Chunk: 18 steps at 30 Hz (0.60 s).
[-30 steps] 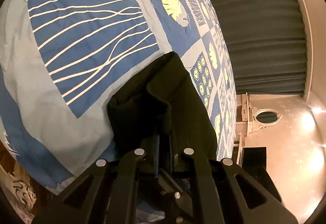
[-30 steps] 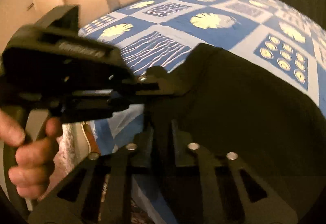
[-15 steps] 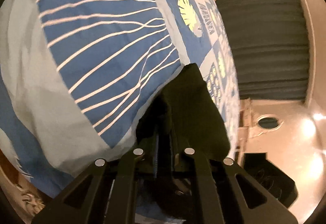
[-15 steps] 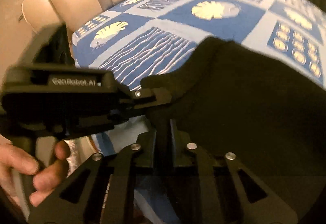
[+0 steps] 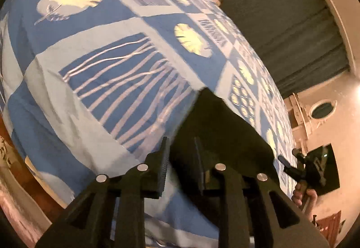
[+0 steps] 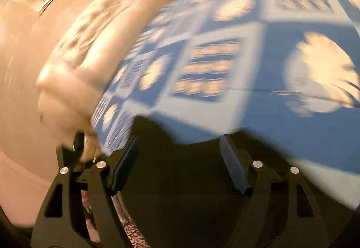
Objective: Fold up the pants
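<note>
The black pants [image 5: 225, 126] lie folded on the blue patterned bed cover [image 5: 112, 45]. My left gripper [image 5: 181, 146] is open, its jaws a little apart just over the near edge of the pants, holding nothing. In the right wrist view, which is blurred by motion, my right gripper [image 6: 180, 146] is wide open above the pants [image 6: 184, 180], holding nothing. The right gripper and the hand on it also show at the far right of the left wrist view [image 5: 301, 169].
The bed cover [image 6: 270, 67] fills most of both views. A beige padded headboard [image 6: 74, 34] stands at the left of the right wrist view. Dark curtains [image 5: 292, 22] and a white dresser with an oval mirror [image 5: 321, 110] stand beyond the bed.
Both grippers have let go of the pants and opened. The pants now lie flat on the bed. The right gripper has swung quickly and opened wide.
</note>
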Available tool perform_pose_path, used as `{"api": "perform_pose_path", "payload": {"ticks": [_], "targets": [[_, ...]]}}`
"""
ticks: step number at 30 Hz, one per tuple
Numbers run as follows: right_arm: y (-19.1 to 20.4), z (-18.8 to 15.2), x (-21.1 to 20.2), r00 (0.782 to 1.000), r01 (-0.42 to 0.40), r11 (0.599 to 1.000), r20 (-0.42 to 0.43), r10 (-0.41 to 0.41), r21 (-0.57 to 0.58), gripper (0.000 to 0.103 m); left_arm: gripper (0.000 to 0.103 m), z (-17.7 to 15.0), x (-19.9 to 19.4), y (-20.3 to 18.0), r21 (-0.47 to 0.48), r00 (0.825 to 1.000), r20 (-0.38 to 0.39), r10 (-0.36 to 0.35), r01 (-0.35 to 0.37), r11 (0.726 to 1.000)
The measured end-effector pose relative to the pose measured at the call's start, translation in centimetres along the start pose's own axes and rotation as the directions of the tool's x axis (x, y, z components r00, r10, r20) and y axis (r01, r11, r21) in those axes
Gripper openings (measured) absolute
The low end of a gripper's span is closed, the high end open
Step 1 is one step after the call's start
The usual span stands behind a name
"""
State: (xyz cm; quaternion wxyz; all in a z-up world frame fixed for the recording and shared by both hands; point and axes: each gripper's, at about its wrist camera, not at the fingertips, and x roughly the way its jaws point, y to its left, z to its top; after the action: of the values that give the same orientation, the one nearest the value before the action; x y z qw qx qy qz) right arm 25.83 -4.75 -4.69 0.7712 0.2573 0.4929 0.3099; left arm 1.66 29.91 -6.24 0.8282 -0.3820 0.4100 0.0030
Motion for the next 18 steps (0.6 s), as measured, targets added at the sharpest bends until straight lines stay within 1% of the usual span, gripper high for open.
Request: {"api": "perform_pose_path", "payload": {"ticks": [1,2,3,4,6,8,9,10,11,12,13,14,15,16,18], "targets": [[-1.8,0.6,0.2,1.0,0.001,0.999,-0.02,0.0,0.041,0.074,0.023,0.4,0.2,1.0,-0.034,1.0,0.003,0.012,-0.012,0.999],[-3.0,1.0,0.8,0.999,-0.009,0.997,-0.052,0.013,0.071,0.074,0.023,0.8,0.3,2.1,-0.089,0.999,0.018,0.035,-0.033,0.995],[-3.9,1.2,1.4,0.996,-0.013,0.995,-0.083,0.021,0.094,0.074,0.023,1.0,0.2,3.0,-0.139,0.999,0.034,0.043,-0.037,0.99],[-4.5,1.4,2.1,0.993,-0.015,0.994,-0.113,0.028,0.109,0.074,0.023,1.0,0.1,3.5,-0.18,0.999,0.044,0.025,-0.016,0.984],[-5.0,1.6,3.4,0.982,-0.059,0.991,-0.169,0.079,0.118,0.074,0.023,0.9,-0.1,2.8,-0.164,0.999,0.05,0.02,-0.012,0.986],[-5.0,1.7,3.9,0.976,-0.093,0.987,-0.184,0.117,0.133,0.073,0.023,0.3,-0.1,0.6,-0.075,0.999,0.045,0.0,0.003,0.997],[-5.0,1.9,4.2,0.969,-0.12,0.983,-0.2,0.147,0.141,0.068,0.023,0.1,0.0,-0.7,-0.03,0.999,0.043,-0.01,0.011,1.0],[-5.0,1.9,4.7,0.96,-0.131,0.981,-0.229,0.162,0.142,0.06,0.024,-0.1,0.3,-2.2,0.019,0.999,0.036,-0.034,0.033,0.999],[-4.8,1.9,5.2,0.957,-0.114,0.985,-0.253,0.143,0.127,0.057,0.033,-0.4,0.4,-3.2,0.041,0.998,0.029,-0.055,0.054,0.998],[-4.6,1.9,5.5,0.956,-0.089,0.992,-0.27,0.111,0.095,0.044,0.042,-0.5,0.9,-4.2,0.062,0.996,0.019,-0.082,0.08,0.995],[-4.5,1.8,5.6,0.957,-0.07,0.995,-0.278,0.089,0.076,0.019,0.056,-0.9,1.5,-5.3,0.087,0.994,0.007,-0.105,0.104,0.991],[-4.5,1.7,5.7,0.957,-0.052,0.996,-0.283,0.069,0.069,0.016,0.058,-0.9,2.2,-6.0,0.102,0.994,0.0,-0.11,0.11,0.989],[-4.5,1.8,5.6,0.961,-0.037,0.997,-0.27,0.052,0.061,0.014,0.058,-1.2,2.8,-6.4,0.114,0.994,-0.008,-0.11,0.11,0.987],[-4.4,1.9,5.3,0.971,-0.015,0.998,-0.238,0.028,0.054,0.013,0.058,-1.5,3.8,-6.6,0.124,0.996,-0.023,-0.091,0.093,0.988],[-4.1,2.1,5.0,0.981,0.003,0.999,-0.195,0.004,0.037,0.012,0.058,-2.1,5.1,-6.0,0.11,0.998,-0.032,-0.053,0.057,0.992]]}}
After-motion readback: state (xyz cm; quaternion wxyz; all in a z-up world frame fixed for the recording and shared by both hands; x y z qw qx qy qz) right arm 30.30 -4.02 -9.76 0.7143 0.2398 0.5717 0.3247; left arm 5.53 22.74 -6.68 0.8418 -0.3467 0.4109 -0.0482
